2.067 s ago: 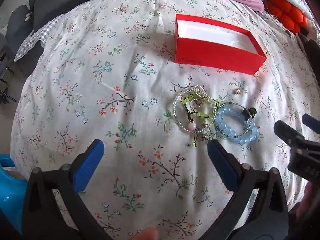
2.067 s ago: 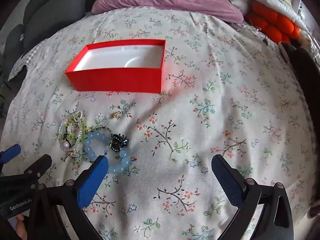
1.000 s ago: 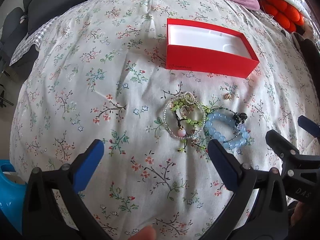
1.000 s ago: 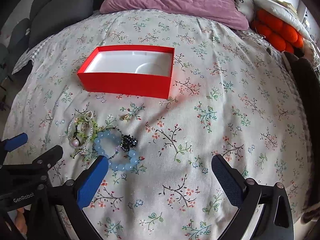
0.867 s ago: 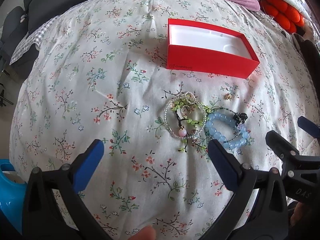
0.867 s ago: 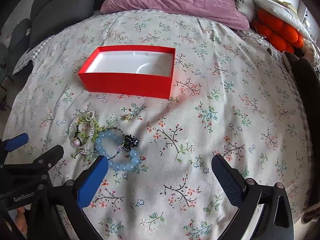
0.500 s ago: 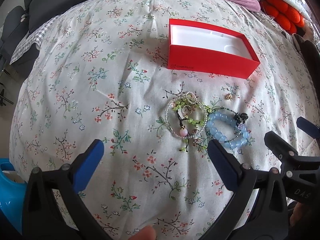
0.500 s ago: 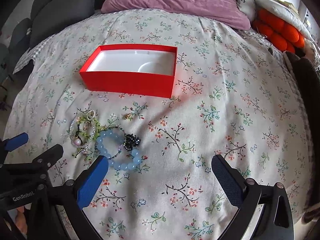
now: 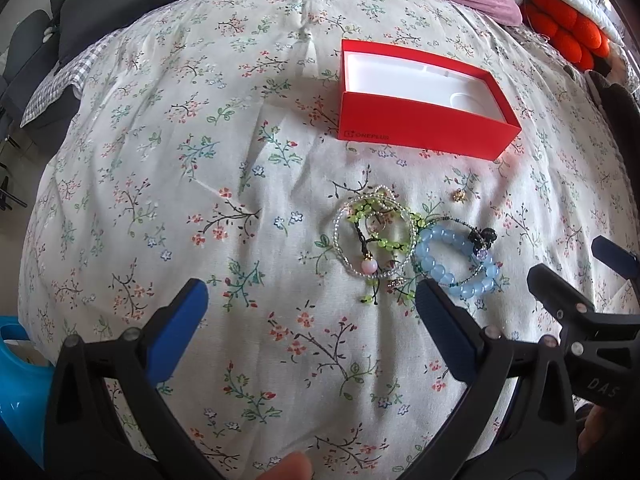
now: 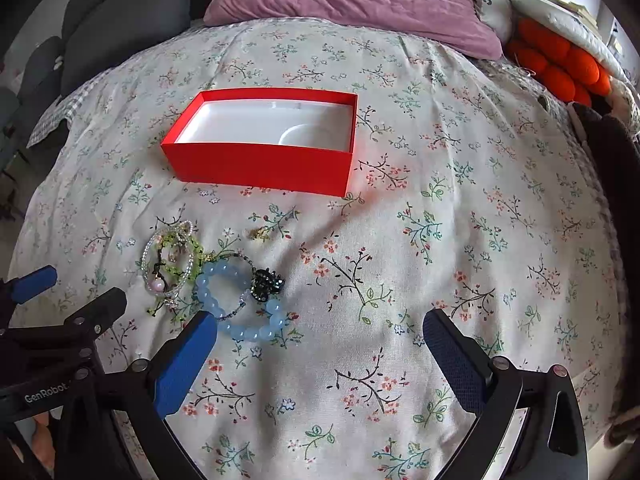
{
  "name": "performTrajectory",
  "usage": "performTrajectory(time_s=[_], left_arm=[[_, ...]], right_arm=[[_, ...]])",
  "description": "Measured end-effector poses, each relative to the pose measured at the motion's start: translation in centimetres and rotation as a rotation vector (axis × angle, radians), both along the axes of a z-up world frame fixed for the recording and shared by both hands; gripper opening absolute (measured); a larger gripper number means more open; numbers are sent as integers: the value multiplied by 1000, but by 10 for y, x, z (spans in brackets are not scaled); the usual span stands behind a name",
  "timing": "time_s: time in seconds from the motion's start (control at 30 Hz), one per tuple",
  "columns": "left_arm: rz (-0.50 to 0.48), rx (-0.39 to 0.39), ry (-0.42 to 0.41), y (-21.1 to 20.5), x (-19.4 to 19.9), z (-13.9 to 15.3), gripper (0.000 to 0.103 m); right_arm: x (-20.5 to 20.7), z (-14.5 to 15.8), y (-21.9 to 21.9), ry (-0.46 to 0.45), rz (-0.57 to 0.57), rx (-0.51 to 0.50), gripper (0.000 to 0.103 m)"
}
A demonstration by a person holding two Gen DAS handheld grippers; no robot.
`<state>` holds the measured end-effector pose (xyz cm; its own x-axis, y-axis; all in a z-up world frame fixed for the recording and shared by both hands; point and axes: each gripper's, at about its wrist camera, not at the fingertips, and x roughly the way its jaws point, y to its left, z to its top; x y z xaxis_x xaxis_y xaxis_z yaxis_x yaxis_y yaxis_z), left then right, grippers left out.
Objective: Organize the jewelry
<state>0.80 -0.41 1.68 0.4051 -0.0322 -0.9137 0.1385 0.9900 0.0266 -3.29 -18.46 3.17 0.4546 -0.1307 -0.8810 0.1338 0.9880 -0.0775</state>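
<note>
An empty red box [image 9: 424, 132] with a white lining lies open on the floral bedspread; it also shows in the right wrist view [image 10: 260, 164]. In front of it lies a pile of jewelry: a clear and green bead bracelet [image 9: 374, 240] [image 10: 170, 260], a light blue bead bracelet [image 9: 456, 264] [image 10: 240, 308] with a black charm [image 10: 266, 280], and a small gold piece [image 9: 458, 196] [image 10: 258, 233]. My left gripper [image 9: 308, 300] is open and empty, just short of the pile. My right gripper [image 10: 320, 332] is open and empty, to the right of the blue bracelet.
A purple pillow [image 10: 352, 4] and dark grey cushions [image 10: 116, 28] lie at the head of the bed. An orange knitted cushion [image 10: 560, 64] sits at the far right. A blue object [image 9: 16, 376] shows at the lower left beyond the bed edge.
Both grippers have drawn back and risen slightly, so the box and jewelry sit a little farther off. Both stay open. The jewelry has not moved.
</note>
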Motion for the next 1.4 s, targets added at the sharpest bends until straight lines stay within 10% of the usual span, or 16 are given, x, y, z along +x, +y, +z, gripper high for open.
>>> performTrajectory(time_s=[1.4], left_arm=[[-43,-20,46,11,22,6,103]], right_arm=[[15,5,-10,25,28,45,103]])
